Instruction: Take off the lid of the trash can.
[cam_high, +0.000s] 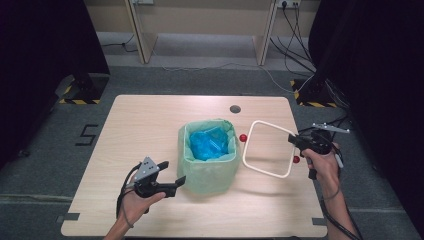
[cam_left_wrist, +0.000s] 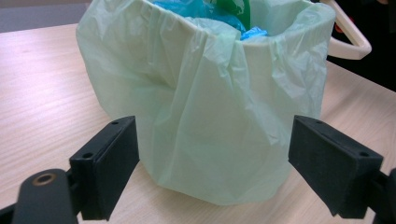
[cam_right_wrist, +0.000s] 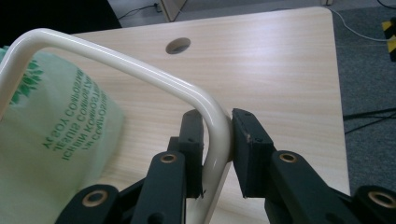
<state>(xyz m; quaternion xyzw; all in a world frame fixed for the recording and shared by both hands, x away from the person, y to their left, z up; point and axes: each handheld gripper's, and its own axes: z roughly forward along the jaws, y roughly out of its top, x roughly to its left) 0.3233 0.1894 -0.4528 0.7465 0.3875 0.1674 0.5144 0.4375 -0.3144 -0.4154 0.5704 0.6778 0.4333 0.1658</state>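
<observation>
In the high view, a pale wooden table (cam_high: 150, 125) takes up the middle of the frame. At its centre stands a small bin (cam_high: 208, 160) lined with a light green bag (cam_high: 210, 175), with crumpled blue plastic (cam_high: 210, 144) inside. To the right of the bin, a cream square frame (cam_high: 268, 149) is held tilted above the table top. The right gripper (cam_high: 294, 140) at the right edge of the table has the frame's right side pinched between its jaws. Two small red balls (cam_high: 243, 137) show by the frame, one near its left side just beside the bin, the other near its lower right corner. A round hole (cam_high: 235, 109) sits in the table above the bin. The left gripper (cam_high: 172, 172) is at lower left of centre, jaws spread apart and empty, pointing toward the bin's near left side.

In the left gripper view, the two black jaws stand wide apart at the bottom corners with nothing between them. The bag-covered bin (cam_left_wrist: 210, 107) rises just ahead of them, and part of the cream frame (cam_left_wrist: 350, 39) shows at the upper right.

In the right gripper view, the jaws are closed onto the rounded corner of the cream frame (cam_right_wrist: 154, 79), which curves up and away to the upper left. The green bag (cam_right_wrist: 51, 135), with green lettering, is at the left; the table hole (cam_right_wrist: 178, 45) is near the top.
</observation>
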